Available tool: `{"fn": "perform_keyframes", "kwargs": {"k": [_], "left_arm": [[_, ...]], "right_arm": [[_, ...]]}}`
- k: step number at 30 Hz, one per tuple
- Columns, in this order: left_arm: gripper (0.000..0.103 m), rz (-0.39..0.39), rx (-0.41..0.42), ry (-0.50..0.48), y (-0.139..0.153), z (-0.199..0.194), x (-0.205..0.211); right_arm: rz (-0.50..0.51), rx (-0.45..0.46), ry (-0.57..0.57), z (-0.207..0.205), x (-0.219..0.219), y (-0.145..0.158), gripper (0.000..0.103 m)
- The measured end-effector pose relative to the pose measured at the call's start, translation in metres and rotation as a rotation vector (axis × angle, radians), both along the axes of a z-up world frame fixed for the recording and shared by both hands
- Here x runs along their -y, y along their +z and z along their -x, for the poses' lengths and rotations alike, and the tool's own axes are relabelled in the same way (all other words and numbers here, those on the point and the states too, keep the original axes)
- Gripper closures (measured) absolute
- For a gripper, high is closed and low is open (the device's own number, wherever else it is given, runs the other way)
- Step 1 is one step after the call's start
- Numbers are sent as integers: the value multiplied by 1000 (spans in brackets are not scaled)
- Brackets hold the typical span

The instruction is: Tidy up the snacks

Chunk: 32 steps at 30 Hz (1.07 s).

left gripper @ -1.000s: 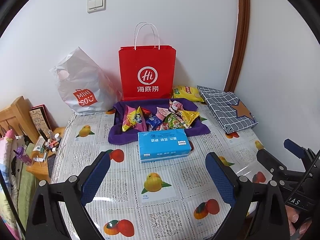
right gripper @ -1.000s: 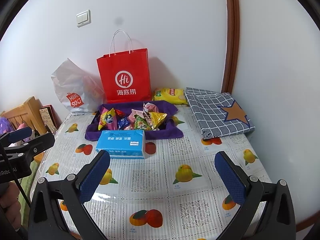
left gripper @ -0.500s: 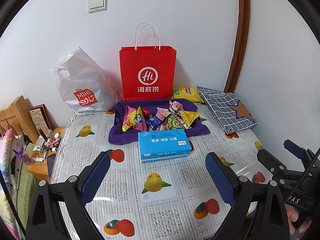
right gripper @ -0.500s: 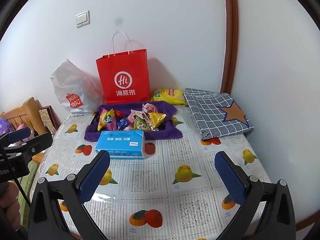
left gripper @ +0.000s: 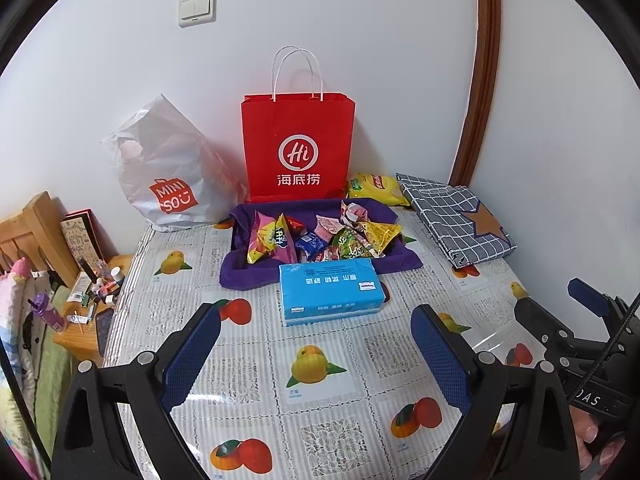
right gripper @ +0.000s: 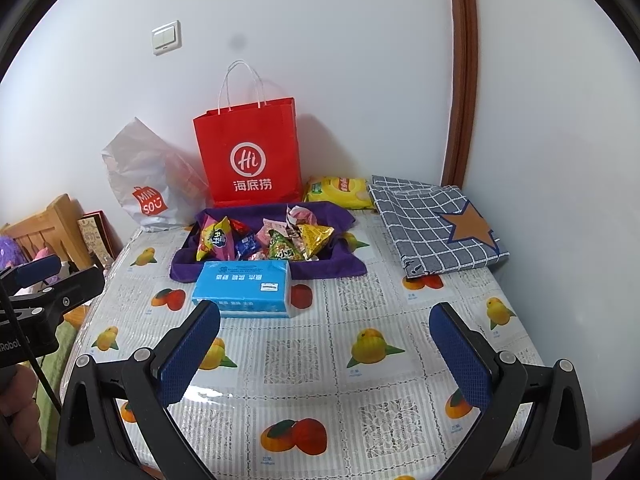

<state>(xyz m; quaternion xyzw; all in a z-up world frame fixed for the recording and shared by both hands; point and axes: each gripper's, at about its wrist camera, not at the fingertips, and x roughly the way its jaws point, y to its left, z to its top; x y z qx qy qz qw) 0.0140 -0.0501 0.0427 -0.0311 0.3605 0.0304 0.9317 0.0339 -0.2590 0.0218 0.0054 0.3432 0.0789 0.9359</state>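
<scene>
A heap of small snack packets (left gripper: pixel 320 236) (right gripper: pixel 264 242) lies on a purple cloth (left gripper: pixel 244 276) (right gripper: pixel 340 268) at the back of the table. A yellow chip bag (left gripper: pixel 374 188) (right gripper: pixel 338 192) lies behind it by the wall. A red paper bag (left gripper: pixel 298 148) (right gripper: pixel 248 160) stands upright behind the cloth. My left gripper (left gripper: pixel 316 354) is open and empty above the near table. My right gripper (right gripper: pixel 326 354) is open and empty too, to the right of the left one.
A blue tissue pack (left gripper: pixel 332 290) (right gripper: pixel 244 288) lies in front of the cloth. A white Miniso bag (left gripper: pixel 168 172) stands at the back left. A folded grey checked cloth (left gripper: pixel 456 220) (right gripper: pixel 436 224) lies at the back right. A cluttered wooden nightstand (left gripper: pixel 84 312) is left of the table (left gripper: pixel 248 364).
Both views have shifted very slightly; the scene sits almost as before. Nothing on the table has moved and both grippers stay open.
</scene>
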Motion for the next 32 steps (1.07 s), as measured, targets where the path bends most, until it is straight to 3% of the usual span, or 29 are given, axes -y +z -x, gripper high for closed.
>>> {"fn": "perform_keyframes", "kwargs": {"k": [32], "left_arm": [[7,-8,7,12,0,5,-2]], "right_arm": [[1,-1,17,-1,-6,-1,0]]}}
